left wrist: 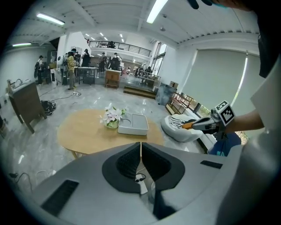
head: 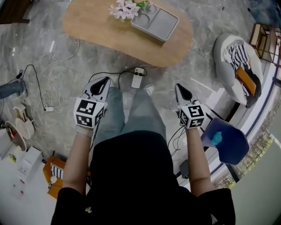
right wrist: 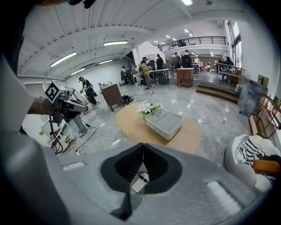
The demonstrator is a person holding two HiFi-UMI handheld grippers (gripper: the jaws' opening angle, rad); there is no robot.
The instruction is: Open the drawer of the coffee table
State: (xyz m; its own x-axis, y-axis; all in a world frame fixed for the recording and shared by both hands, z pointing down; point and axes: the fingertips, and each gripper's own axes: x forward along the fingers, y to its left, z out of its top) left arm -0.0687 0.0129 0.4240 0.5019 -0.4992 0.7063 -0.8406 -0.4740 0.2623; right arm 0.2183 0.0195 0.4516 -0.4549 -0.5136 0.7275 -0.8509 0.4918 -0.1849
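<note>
The grey marble floor (head: 206, 26) is the widest thing here, and it lies open on every side of the one oval wooden bench (head: 101, 30), which stands ahead of the person. A broad strip of floor separates the bench's near edge from the person's feet. The bench's left half shows bare wood. Its drawer cannot be made out in any view, since only the top and a leg show.

To the right, well apart from the bench's right end, sits one white rounded seat (head: 224, 48) with striped cloth in it. Nearer the person on that side is one blue chair (head: 232, 143).

One grey tray (head: 148, 31) rests on the right half of the bench, close to the far edge. It has a round recess and a larger rectangular one.

There are two claws, both held over the open floor, short of the bench's near edge and apart from it. The left claw (head: 102, 81) is clenched, its pads meeting with nothing between them. The right claw (head: 179, 86) is clenched the same way and also carries nothing.

One bunch of pale flowers (head: 125, 9) stands just beside the tray's left end.

One white power strip (head: 137, 78) lies on the floor between the claws and the bench's near edge.
</note>
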